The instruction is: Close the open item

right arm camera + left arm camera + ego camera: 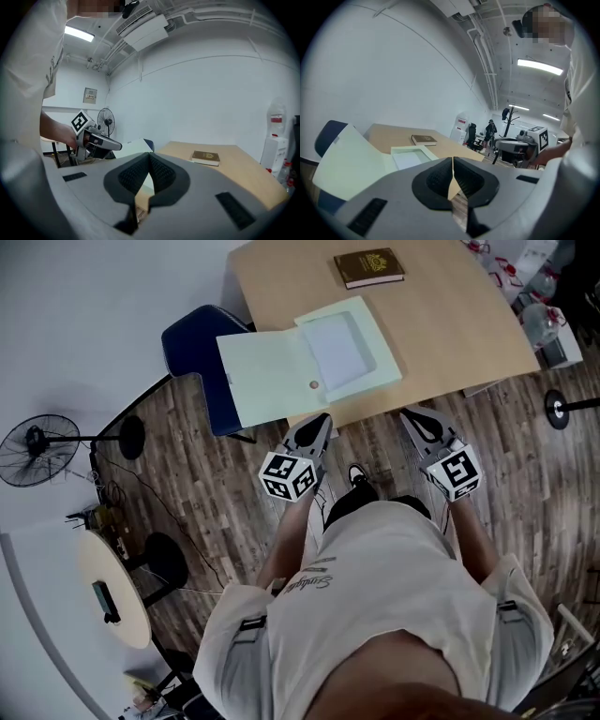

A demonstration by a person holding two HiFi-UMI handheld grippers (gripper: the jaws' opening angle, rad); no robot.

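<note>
we are counting one open pale green box file (pixel 349 354), one brown book (pixel 368 266) and two grippers. the left gripper (pixel 322 420) and right gripper (pixel 412 418) are both hovering pinched shut on nothing, just off the near edge of the wooden table (pixel 459 324). the box file is lying on that table, its lid (pixel 267 376) overhanging the left edge by a blue chair (pixel 192 343); a fan (pixel 37 448) is standing on the plank floor (pixel 234 484).

shirt (pixel 375 587): pale, short-sleeved (script print) | left tongs (pixel 324 419), right tongs (pixel 409 414): grey, black-white marker cubes (pixel 289 474)
</note>
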